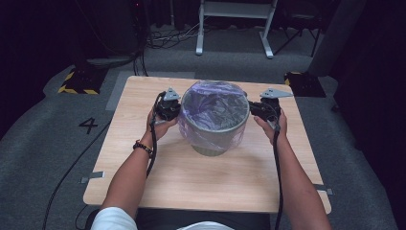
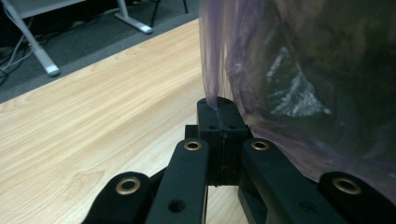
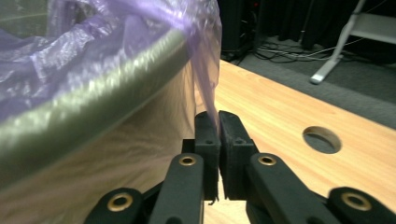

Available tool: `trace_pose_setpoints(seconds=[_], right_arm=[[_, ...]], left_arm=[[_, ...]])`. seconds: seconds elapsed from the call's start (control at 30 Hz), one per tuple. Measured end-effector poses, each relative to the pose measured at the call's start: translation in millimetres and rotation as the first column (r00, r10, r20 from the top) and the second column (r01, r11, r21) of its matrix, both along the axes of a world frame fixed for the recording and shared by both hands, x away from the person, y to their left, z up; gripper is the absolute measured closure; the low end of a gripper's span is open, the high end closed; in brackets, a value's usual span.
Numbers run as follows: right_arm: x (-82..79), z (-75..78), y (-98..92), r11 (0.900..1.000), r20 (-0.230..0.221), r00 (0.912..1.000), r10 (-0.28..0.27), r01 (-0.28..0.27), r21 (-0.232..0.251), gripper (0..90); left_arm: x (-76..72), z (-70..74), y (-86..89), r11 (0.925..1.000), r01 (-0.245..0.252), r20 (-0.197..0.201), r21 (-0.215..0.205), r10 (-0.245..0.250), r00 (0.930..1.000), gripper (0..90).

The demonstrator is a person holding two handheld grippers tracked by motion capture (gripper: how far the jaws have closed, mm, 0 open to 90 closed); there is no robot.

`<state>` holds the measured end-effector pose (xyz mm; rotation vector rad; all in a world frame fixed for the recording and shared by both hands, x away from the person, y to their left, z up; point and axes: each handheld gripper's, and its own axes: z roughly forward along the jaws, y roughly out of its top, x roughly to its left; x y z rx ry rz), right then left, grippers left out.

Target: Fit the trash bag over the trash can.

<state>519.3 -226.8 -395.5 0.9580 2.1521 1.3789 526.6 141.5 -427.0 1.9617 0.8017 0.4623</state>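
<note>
High view: left gripper (image 1: pixel 173 108) and right gripper (image 1: pixel 258 109) each pinch the purple bag (image 1: pixel 213 103) lining the bin (image 1: pixel 210 143); fingertips hidden behind plastic.

We read a single sign: a dark numeral "4" (image 1: pixel 88 125) marked on the grey floor (image 1: pixel 43 143), just off the left edge of the table (image 1: pixel 191 182), level with its middle. Farther back on that side, beyond the far-left corner of the table, we see yellow-and-black hazard stripes (image 1: pixel 72 82) on the foot of a stand; a like striped foot (image 1: pixel 290 75) sits past the far-right corner. These are warning markings, not letters. We find no wording, brand or label that we can read on anything else, in the high view or in either gripper view.
</note>
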Motion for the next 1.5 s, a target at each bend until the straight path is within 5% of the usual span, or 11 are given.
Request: trace_pose_setpoints(seconds=[0.27,0.57,1.03,1.4,1.5], right_arm=[[-7.5,-7.2,-5.9,0.999,-0.027,0.9990,0.036,-0.035,0.030,90.0],[-1.2,-8.5,-2.6,1.000,-0.041,0.9990,-0.019,0.018,-0.017,89.5],[2.6,-26.6,-2.0,0.999,-0.161,0.9869,-0.010,0.004,-0.036,89.5],[-19.1,-37.0,-23.4,1.000,-0.161,0.9869,-0.008,0.004,-0.025,90.0],[-28.8,-41.1,-31.1,0.999,-0.162,0.9866,-0.014,0.008,-0.038,90.0]], left_arm=[[-3.0,-3.3,1.5,0.9995,0.028,-0.024,-0.015,-0.028,0.9993,90.0],[4.1,-7.5,0.5,1.0000,-0.005,-0.044,-0.001,0.005,0.9990,90.0],[8.7,-16.1,4.1,0.9998,-0.021,-0.124,0.006,0.022,0.9921,88.7],[-5.9,-23.1,13.0,0.9997,-0.013,-0.113,0.019,0.015,0.9935,89.2],[-17.6,-25.2,16.5,0.9985,-0.029,-0.082,0.047,0.033,0.9961,84.3]])
